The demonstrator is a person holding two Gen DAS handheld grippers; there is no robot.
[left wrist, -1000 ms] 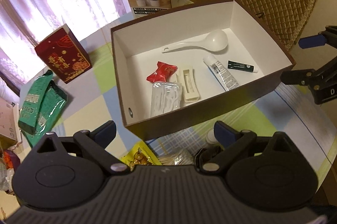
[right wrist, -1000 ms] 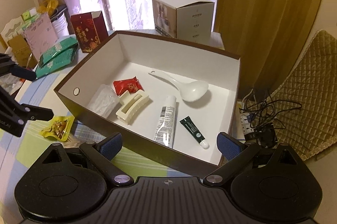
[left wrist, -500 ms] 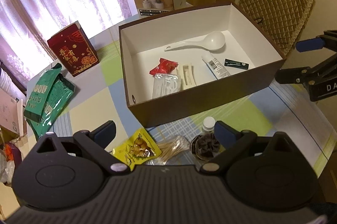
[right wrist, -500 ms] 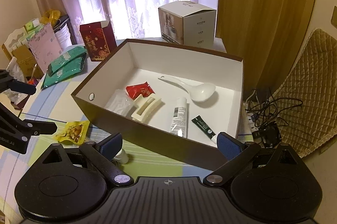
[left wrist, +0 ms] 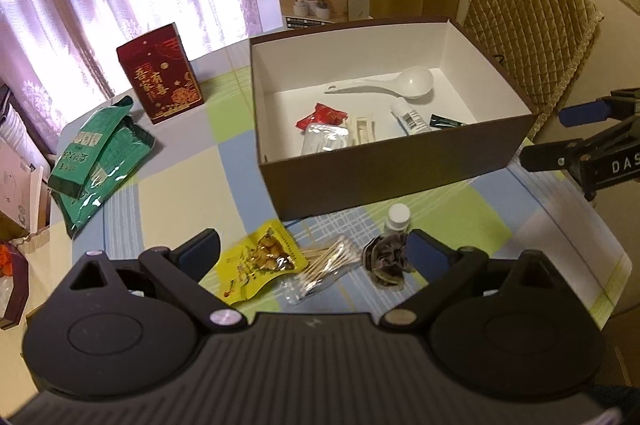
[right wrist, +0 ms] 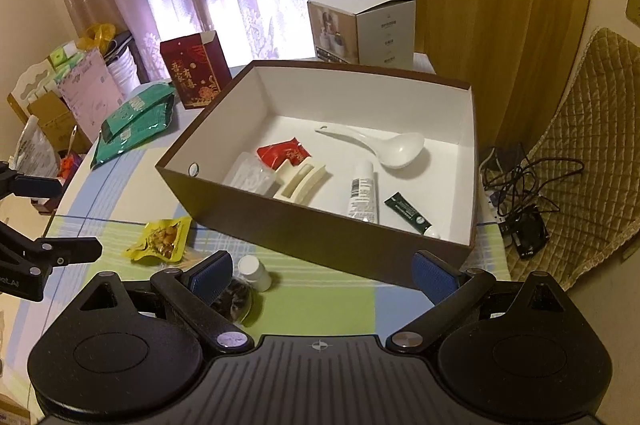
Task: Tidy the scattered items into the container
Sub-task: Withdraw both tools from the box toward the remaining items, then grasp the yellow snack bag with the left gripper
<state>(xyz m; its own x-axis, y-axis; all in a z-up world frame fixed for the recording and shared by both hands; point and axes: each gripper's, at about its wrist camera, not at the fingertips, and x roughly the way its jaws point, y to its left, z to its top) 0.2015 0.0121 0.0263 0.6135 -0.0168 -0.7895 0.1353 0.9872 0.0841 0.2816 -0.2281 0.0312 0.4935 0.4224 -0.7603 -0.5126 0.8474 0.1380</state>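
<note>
Left wrist view showed the left gripper point(left wrist: 312, 249) spread wide, empty, above a yellow snack packet point(left wrist: 262, 263) beside the brown box point(left wrist: 392, 169) (right gripper point(right wrist: 322, 271) likewise gaped, empty).

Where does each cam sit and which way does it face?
Left wrist: on the left tool, above the table's near edge, looking across at the brown box; own open fingers frame the snack packet, and the right tool shows at right.
Right wrist: on the right tool, aimed at the same box from its right-hand corner; own open fingers show, and the left tool at left.
Shared: box, white spoon, white-capped bottle.
</note>
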